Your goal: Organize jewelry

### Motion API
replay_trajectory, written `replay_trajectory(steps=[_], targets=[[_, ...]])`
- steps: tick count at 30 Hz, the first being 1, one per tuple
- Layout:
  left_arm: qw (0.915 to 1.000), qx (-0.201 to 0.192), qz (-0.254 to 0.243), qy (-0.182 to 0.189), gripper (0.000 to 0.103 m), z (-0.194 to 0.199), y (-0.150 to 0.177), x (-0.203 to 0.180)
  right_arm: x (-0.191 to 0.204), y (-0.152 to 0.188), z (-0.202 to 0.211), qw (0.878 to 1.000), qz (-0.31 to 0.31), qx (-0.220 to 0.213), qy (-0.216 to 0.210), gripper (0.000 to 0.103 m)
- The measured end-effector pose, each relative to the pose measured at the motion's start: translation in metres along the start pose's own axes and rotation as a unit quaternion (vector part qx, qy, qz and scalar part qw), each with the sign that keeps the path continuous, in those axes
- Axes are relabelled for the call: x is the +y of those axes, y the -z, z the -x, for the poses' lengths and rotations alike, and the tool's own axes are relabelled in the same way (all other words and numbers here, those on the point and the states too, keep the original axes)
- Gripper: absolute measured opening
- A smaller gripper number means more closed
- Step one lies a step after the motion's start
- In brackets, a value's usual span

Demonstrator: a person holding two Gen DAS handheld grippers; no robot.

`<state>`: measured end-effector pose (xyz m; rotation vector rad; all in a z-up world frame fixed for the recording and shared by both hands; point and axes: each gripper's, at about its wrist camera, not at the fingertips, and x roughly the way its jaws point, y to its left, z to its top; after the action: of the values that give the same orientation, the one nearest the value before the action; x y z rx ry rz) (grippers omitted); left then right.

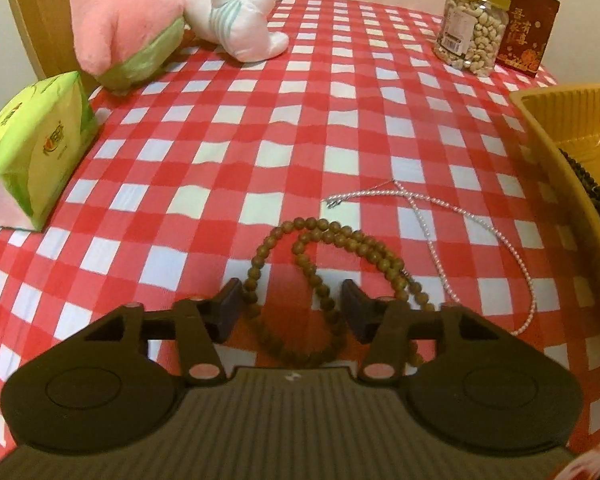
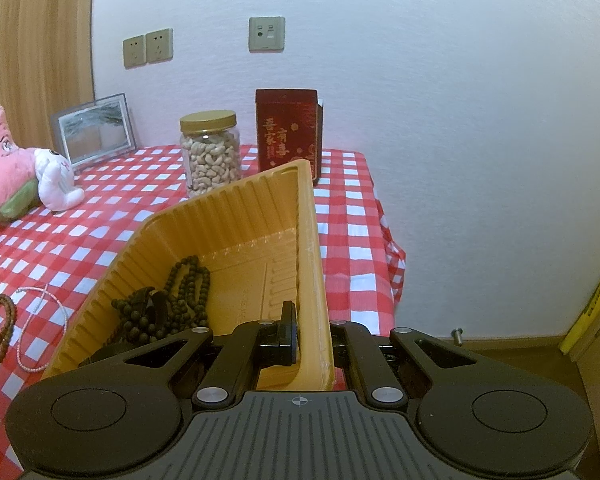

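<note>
1. A string of round brown wooden beads lies in loose loops on the red-and-white checked tablecloth. In the left wrist view its long axis runs from the near edge up and away, leaning a little to the right.
2. The left gripper hangs over these loops with its black jaws spread. Several strands lie between the fingers, but the pads do not press on them (the left finger sits just beside one strand).
3. A thin necklace of small white pearls lies just to the right of the brown beads, its silver clasp pointing left and its long loop trailing toward the near right.
4. A yellow ribbed plastic tray stands at the right, tilted with its far end raised. A heap of dark brown bead strings lies in its lower left part.
5. The right gripper is pressed together on the tray's right wall, pinching the rim.
6. Farther back stand a clear jar of cashews with a gold lid and a dark red box with gold characters.
</note>
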<state>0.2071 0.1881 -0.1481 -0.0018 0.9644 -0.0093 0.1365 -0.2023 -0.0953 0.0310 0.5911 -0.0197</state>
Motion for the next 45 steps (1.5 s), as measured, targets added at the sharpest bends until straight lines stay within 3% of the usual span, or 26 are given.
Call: replay_trajectory(steps=[5,16,22,23,32,34,36,37,42,45], targets=[[0.9998,0.000,-0.017,0.013,0.016,0.002,-0.002,-0.008,0.001,0.000,0.001,1.000,0.000,0.000,0.000,0.004],[0.9997,0.001,-0.018,0.013,0.018,0.001,-0.002,-0.010,0.000,0.001,0.001,1.000,0.000,-0.001,0.000,0.004],[0.9993,0.006,-0.018,0.033,0.009,0.004,-0.005,-0.006,0.000,0.001,0.000,1.000,0.000,-0.001,0.000,0.004],[0.9991,-0.001,-0.019,0.038,0.000,0.008,-0.005,-0.006,0.000,0.001,0.001,1.000,0.000,-0.001,0.000,0.004],[0.9973,-0.021,-0.018,0.069,0.002,0.026,-0.017,-0.002,0.000,0.000,0.001,1.000,-0.002,-0.002,0.000,0.004],[0.9976,-0.016,-0.017,0.065,0.012,0.021,-0.018,-0.003,0.000,0.000,0.001,1.000,-0.001,-0.002,0.000,0.004],[0.9981,-0.014,-0.021,0.055,0.037,0.015,-0.019,-0.005,0.000,0.000,0.001,1.000,-0.002,-0.002,0.000,0.004],[0.9982,-0.013,-0.024,0.053,0.041,0.010,-0.020,-0.006,0.000,0.000,0.001,1.000,-0.002,-0.002,0.000,0.004],[0.9974,0.007,-0.049,0.053,0.038,-0.016,-0.022,-0.006,0.000,0.000,0.001,1.000,-0.002,-0.001,0.001,0.004],[0.9957,-0.021,-0.071,0.056,0.033,-0.019,-0.019,-0.008,-0.001,-0.001,0.001,1.000,-0.001,-0.001,0.001,0.004]])
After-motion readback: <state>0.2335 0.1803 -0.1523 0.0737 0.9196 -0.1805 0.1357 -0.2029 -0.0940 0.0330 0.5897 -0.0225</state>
